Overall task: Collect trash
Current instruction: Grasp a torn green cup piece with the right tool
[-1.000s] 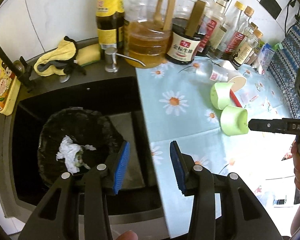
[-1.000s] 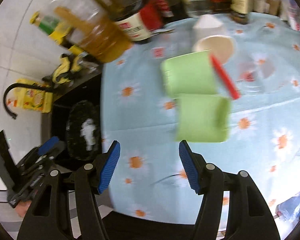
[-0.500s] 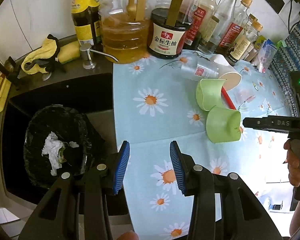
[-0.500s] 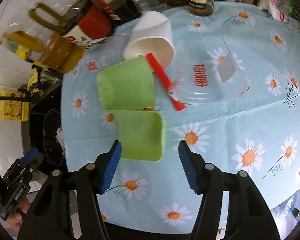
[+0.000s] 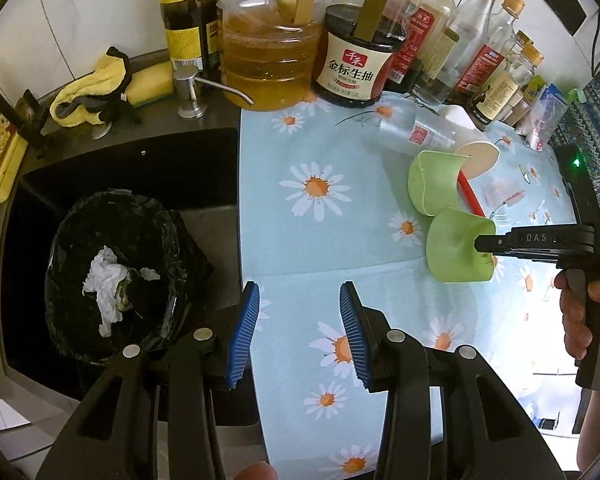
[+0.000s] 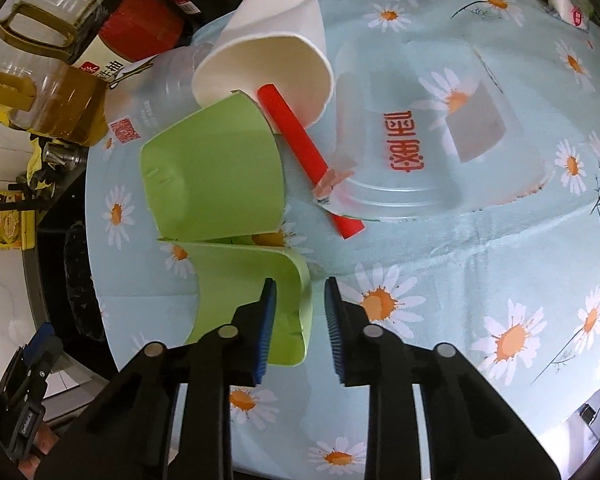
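Currently: your right hand-held gripper (image 6: 298,316) is closing on the wall of the nearer crushed green plastic cup (image 6: 252,300), mid-surface; thin rim may slip. Left hand-held gripper (image 5: 299,330) half-open, empty.

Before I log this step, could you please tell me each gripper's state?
Left gripper: open, empty.
Right gripper: fingers closing around the nearer green cup wall.

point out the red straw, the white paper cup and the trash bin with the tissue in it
red straw (image 6: 296,136), right wrist view, mid-shaft.
white paper cup (image 6: 276,12), right wrist view, outer wall.
trash bin (image 5: 112,208), left wrist view, far rim.
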### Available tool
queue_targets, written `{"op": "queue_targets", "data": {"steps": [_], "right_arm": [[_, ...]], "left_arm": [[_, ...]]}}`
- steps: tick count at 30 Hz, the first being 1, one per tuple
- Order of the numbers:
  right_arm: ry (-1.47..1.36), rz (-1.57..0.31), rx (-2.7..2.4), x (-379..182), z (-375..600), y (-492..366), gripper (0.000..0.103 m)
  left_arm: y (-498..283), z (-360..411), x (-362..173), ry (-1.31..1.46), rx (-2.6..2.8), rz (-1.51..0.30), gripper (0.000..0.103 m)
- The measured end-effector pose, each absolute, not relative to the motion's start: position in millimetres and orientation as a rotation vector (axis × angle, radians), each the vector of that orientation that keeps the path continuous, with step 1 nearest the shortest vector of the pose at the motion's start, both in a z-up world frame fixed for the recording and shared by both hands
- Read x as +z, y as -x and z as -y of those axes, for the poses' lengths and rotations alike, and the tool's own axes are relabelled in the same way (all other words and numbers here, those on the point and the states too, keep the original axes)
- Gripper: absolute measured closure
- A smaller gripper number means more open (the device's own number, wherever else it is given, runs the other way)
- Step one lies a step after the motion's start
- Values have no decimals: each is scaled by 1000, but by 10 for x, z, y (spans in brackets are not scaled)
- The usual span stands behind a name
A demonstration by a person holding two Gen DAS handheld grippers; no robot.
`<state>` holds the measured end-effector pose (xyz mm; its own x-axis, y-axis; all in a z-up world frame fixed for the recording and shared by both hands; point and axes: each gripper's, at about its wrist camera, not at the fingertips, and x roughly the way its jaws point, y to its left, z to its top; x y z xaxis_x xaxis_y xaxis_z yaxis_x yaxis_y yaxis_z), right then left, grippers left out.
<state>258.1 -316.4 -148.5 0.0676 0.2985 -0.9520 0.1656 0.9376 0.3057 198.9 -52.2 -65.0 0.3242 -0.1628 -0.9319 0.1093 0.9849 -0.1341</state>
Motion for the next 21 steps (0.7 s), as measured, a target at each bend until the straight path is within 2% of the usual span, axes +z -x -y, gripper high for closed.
{"op": "queue_targets", "data": {"steps": [1, 6, 21], "right_arm": [[-377, -1507, 90, -1484, 3174, -2584, 95], [-375, -1496, 78, -1461, 3193, -2551, 100], [-449, -1429, 97, -1144, 3439, -2235, 100]], "left_arm": [[-1989, 511, -656, 51, -179, -1229, 63], [-1994, 493, -676, 52, -184, -1233, 63], [-2158, 914, -711, -33, -283, -1245, 63]]}}
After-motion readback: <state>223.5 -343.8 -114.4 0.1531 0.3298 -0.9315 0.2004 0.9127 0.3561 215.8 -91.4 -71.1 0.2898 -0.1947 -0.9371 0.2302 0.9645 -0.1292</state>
